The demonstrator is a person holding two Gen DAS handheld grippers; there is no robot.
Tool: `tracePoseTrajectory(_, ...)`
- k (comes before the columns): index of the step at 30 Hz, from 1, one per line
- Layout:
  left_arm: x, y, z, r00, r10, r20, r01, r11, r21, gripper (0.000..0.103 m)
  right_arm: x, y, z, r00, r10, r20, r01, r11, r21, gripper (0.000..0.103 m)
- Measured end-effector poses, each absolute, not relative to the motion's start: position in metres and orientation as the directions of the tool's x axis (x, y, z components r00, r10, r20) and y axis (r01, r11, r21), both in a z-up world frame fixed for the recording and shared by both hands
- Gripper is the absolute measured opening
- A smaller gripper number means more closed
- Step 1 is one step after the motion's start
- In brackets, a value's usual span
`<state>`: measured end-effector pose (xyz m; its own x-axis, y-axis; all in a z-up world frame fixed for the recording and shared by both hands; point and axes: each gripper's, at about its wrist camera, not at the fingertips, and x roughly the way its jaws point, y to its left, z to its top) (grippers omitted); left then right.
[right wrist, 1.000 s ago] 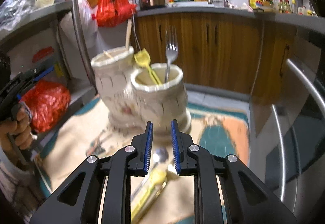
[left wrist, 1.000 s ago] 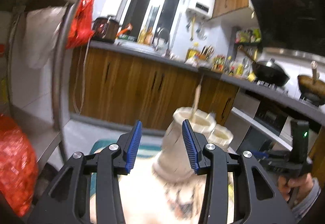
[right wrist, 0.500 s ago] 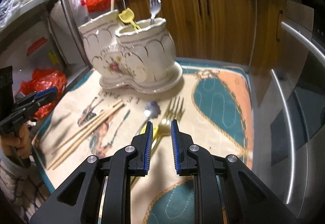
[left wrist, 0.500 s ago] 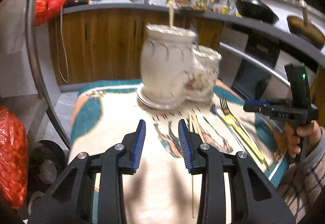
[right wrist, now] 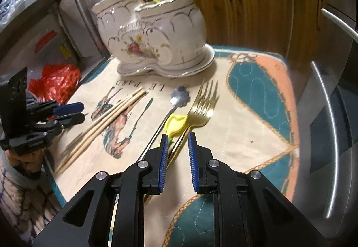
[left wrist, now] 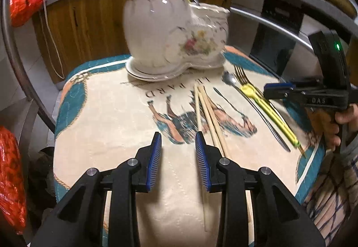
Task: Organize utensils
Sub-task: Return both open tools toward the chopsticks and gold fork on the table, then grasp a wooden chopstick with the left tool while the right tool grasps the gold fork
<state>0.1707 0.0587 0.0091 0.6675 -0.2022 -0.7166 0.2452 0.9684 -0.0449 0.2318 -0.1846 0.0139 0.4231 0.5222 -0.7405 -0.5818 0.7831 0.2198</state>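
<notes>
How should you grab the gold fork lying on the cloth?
Grip the gold fork by its thin handle, coming down from above with the pads either side of it. It lies flat, tines toward the holder, and the handle runs back toward the right gripper.

The cloth (left wrist: 125, 135) on the table carries printed letters, upside down at mid-frame in the left wrist view, reading roughly "LE PARD". At right edge there, the right hand-held gripper (left wrist: 277, 90) bears raised letters "DAS".
</notes>
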Motion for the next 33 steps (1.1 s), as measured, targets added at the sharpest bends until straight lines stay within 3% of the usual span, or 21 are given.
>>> tracePoseTrajectory(14, 0.188, 0.034, 0.001, 0.603, -0.099, -0.791, 0.249, 0.966, 0.07, 0.023, 0.236, -0.18, 0.013, 0.39, 0.489, -0.78, -0.62, 0.766, 0.17, 0.014)
tracePoseTrajectory(24, 0.214, 0.016, 0.007, 0.491, 0.04, -0.871, 0.298, 0.931, 0.21, 0.021, 0.25, -0.177, 0.018, 0.326, 0.285, -0.902, -0.678, 0.735, -0.013, 0.014)
tracePoseTrajectory(26, 0.22, 0.016, 0.006, 0.471, 0.066, -0.88, 0.298, 0.927, 0.229, 0.013, 0.255, -0.176, 0.017, 0.308, 0.252, -0.917, -0.681, 0.732, -0.028, 0.014)
tracePoseTrajectory(33, 0.235, 0.018, 0.005, 0.416, 0.117, -0.902, 0.316, 0.911, 0.264, 0.005, 0.267, -0.159, 0.017, 0.246, 0.128, -0.961, -0.702, 0.707, -0.086, 0.014)
